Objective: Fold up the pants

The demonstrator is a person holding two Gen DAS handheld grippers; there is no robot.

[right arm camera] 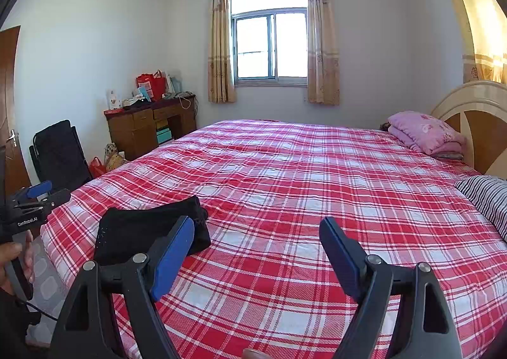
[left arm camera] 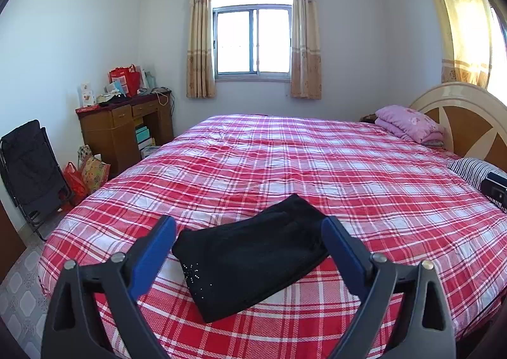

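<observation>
The left tool [left arm camera: 248, 229] is wide apart, released, and holds nothing. Seen between its blue fingers [left arm camera: 152, 257], the black pants [left arm camera: 250, 264] lie folded into a small bundle on the bed [left arm camera: 317, 168], near its front edge. The right tool [right arm camera: 256, 232] is also spread and empty, above bare red checked cover, with the pants off to its left. A pink pillow [left arm camera: 408, 122] sits far back by the headboard [left arm camera: 469, 118]. A brown desk [left arm camera: 123, 127] stands by the wall.
</observation>
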